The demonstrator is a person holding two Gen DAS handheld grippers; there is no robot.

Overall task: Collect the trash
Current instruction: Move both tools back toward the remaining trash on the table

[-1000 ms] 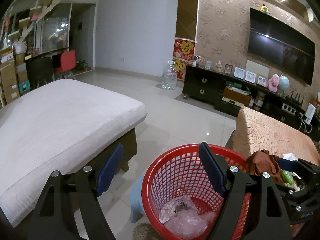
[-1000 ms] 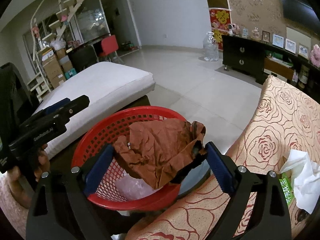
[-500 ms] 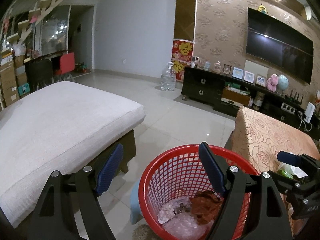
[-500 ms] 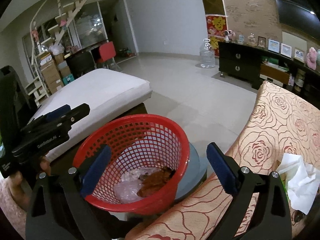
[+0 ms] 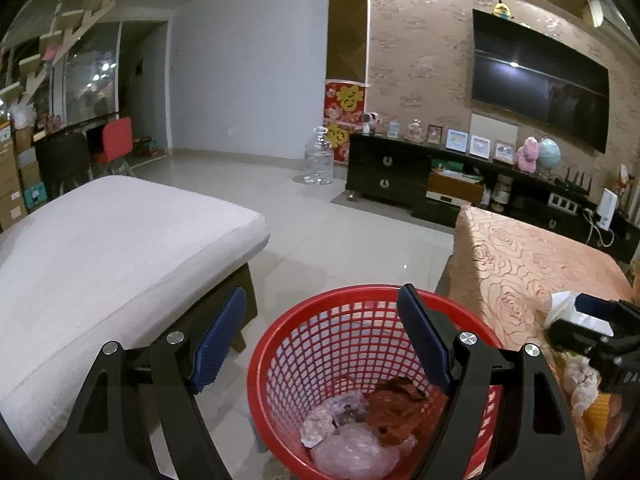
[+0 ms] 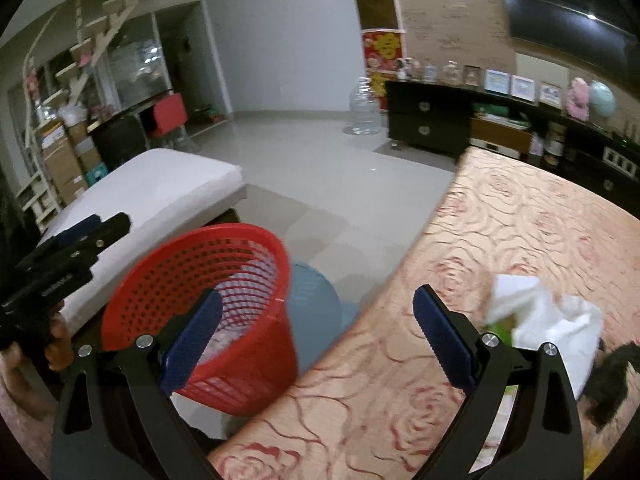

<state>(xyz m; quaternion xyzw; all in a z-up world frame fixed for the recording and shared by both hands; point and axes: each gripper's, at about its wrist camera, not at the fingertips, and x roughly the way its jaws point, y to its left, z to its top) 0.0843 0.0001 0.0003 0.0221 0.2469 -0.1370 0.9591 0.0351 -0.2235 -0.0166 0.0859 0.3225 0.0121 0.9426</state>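
Note:
A red mesh basket (image 5: 320, 344) stands on the floor by the table and holds a brown crumpled paper (image 5: 394, 404) and clear plastic wrap (image 5: 352, 452). It also shows in the right wrist view (image 6: 224, 276). My left gripper (image 5: 320, 340) is open and empty above the basket. My right gripper (image 6: 316, 340) is open and empty over the table edge, left of a white crumpled tissue (image 6: 548, 320) with a green wrapper (image 6: 500, 326) under it. A dark object (image 6: 612, 380) lies at the far right.
The table has a rose-patterned cloth (image 6: 520, 232). A blue stool (image 6: 316, 308) stands beside the basket. A white cushioned bench (image 5: 100, 248) is to the left. A dark TV cabinet (image 5: 420, 176) and a water jug (image 5: 319, 158) stand beyond the tiled floor.
My right gripper opened and dropped the brown paper into the basket, then swung right toward the white tissue on the table. My left gripper stayed over the basket.

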